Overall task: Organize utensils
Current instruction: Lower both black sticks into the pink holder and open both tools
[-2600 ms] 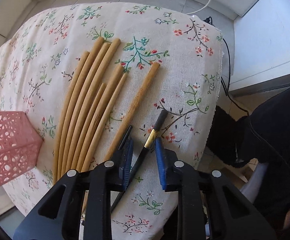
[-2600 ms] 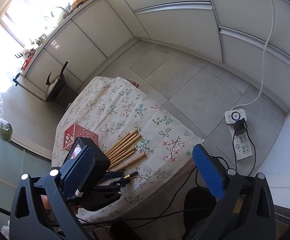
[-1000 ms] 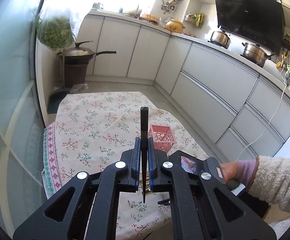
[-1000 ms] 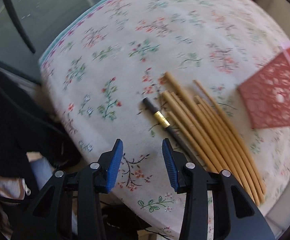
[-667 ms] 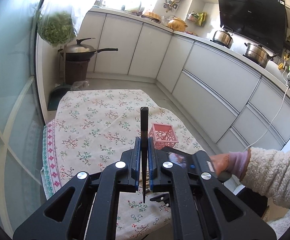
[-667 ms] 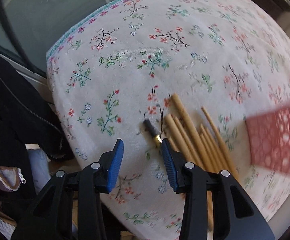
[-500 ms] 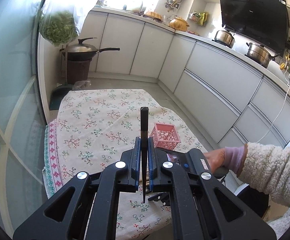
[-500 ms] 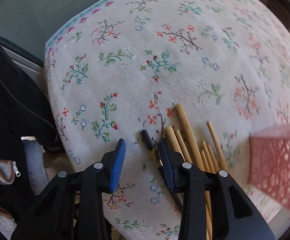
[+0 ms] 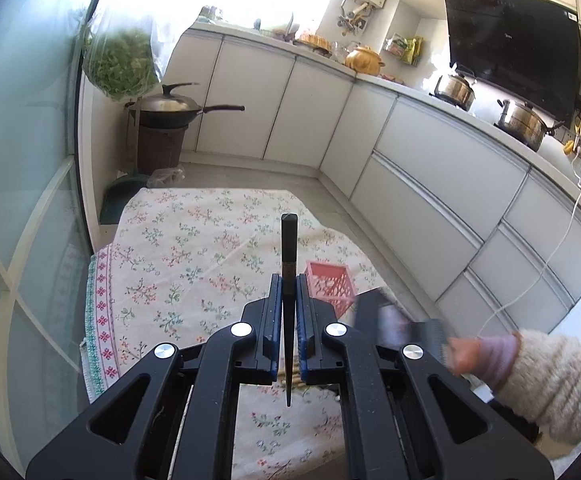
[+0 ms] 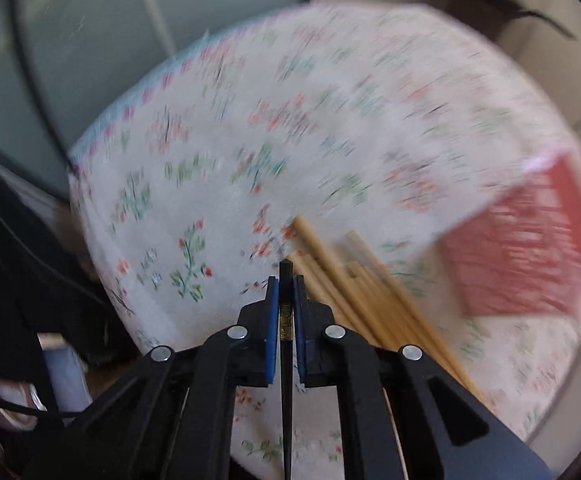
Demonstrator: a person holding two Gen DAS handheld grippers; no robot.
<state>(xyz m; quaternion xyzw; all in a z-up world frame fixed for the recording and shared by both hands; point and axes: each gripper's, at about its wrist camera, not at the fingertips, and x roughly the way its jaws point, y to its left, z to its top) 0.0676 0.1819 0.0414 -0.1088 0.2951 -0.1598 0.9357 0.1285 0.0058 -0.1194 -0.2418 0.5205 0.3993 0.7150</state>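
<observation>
**Between both pairs of blue pads: one dark chopstick each**

Between the blue pads of the left gripper [image 9: 288,292] a dark chopstick [image 9: 289,248] is clamped, its blunt end pointing forward and its thin tip running back between the black arms. Ahead of and below this gripper lies the floral tablecloth [image 9: 194,248]; just right of the pads stands the pink lattice basket [image 9: 330,282]. Further right, the person's right hand [image 9: 474,354] in a fleecy sleeve holds the other tool, which is blurred.

The right gripper [image 10: 286,304] is likewise closed on a second dark chopstick [image 10: 286,320] with a gold band, its blunt end just past the pads. Directly ahead and to the right, a bundle of bamboo chopsticks [image 10: 354,280] lies on the cloth [image 10: 218,168], fanning back beneath the right arm. The pink basket [image 10: 526,240] sits further right, smeared by motion blur.
</observation>
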